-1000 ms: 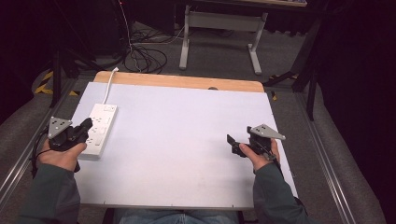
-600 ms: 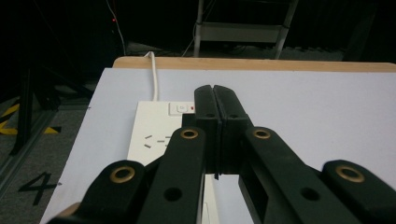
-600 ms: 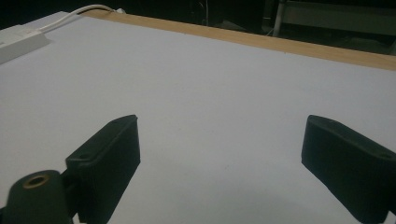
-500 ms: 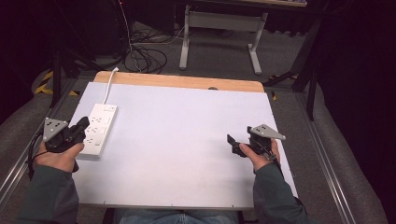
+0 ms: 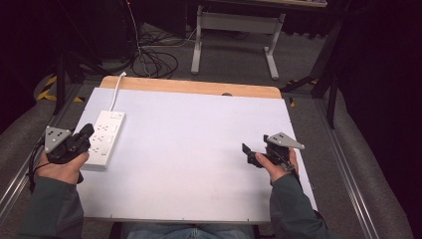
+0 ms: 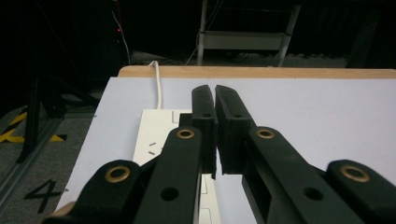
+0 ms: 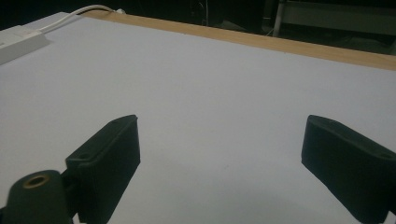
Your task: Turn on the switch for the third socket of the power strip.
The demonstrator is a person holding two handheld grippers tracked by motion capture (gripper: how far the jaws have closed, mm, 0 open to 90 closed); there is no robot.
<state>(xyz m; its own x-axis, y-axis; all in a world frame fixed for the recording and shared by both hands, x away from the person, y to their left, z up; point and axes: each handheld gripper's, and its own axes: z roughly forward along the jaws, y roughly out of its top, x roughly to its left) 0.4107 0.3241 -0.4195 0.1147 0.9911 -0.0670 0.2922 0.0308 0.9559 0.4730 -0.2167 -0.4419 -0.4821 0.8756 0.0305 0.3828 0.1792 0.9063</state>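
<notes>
A white power strip [image 5: 105, 137] lies flat on the left side of the white table [image 5: 199, 159], with its long side running away from the person. Its white cord [image 5: 116, 90] goes off the far edge of the table. The left gripper [image 5: 85, 133] sits right at the near left corner of the power strip, above it, and I cannot tell if it touches. Its two black jaws are almost pressed together, with only a thin slit between them and nothing held inside. In the left gripper view the power strip [image 6: 161, 135] shows under and behind those jaws. The right gripper [image 5: 247, 151] is far away on the right side of the table, over bare white top. Its jaws stand wide apart and hold nothing. Far off in the right gripper view, the power strip [image 7: 18, 43] lies at the table's corner.
</notes>
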